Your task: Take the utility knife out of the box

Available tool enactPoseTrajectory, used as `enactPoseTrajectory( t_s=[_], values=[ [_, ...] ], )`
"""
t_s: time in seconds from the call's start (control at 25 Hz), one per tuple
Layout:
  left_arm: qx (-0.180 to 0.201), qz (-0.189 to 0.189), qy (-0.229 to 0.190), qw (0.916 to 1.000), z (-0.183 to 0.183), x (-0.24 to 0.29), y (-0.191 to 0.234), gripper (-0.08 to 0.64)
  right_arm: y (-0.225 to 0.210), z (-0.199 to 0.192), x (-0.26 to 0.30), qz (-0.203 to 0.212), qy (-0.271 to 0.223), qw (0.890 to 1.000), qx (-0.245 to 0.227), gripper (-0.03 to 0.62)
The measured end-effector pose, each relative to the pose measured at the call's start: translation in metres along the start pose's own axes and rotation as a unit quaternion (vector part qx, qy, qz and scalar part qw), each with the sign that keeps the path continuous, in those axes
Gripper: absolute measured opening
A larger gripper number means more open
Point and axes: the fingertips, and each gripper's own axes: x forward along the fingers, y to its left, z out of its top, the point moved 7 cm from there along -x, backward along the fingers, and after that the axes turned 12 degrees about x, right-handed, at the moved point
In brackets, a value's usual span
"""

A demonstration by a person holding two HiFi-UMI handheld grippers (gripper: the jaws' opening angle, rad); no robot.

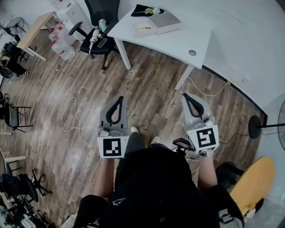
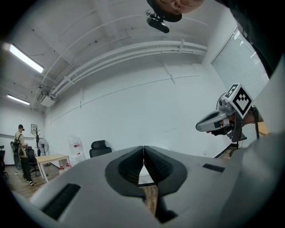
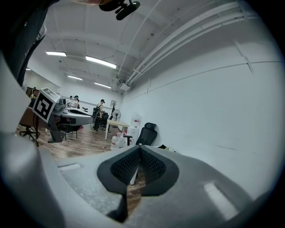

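Observation:
A flat grey-white box [image 1: 164, 22] lies closed on the white table [image 1: 187, 38] at the far side of the room. No utility knife shows in any view. I stand on the wood floor well short of the table, holding both grippers at waist height. My left gripper [image 1: 120, 98] [image 2: 143, 150] is shut with nothing between its pads. My right gripper [image 1: 186, 95] [image 3: 139, 149] is likewise shut and empty. Each gripper view catches the other gripper off to the side: the right one [image 2: 227, 116] and the left one [image 3: 67, 113].
On the table beside the box lie a notepad [image 1: 143, 28] and a dark cloth with flowers [image 1: 149, 10]. A black office chair [image 1: 100, 22] and water bottles [image 1: 62, 46] stand to the table's left. A white cable [image 1: 73, 120] trails on the floor. A round wooden table [image 1: 254, 182] is at my right.

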Motion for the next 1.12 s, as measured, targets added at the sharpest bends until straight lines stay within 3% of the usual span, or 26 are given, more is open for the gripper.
enactPoseTrajectory(
  t_s=[0.32, 0.8, 1.12],
  values=[
    [0.002, -0.004, -0.013, 0.9999, -0.004, 0.026, 0.019, 0.006, -0.008, 0.008, 0.030, -0.002, -0.003, 1.000, -0.002, 0.005],
    [0.001, -0.010, -0.032, 0.9994, -0.023, 0.101, 0.093, 0.006, -0.016, 0.047, 0.134, -0.010, -0.026, 1.000, -0.013, 0.005],
    [0.002, -0.022, -0.033, 0.9992, -0.042, 0.147, 0.131, 0.006, -0.022, 0.054, 0.196, -0.019, -0.011, 0.999, -0.023, 0.005]
  ],
)
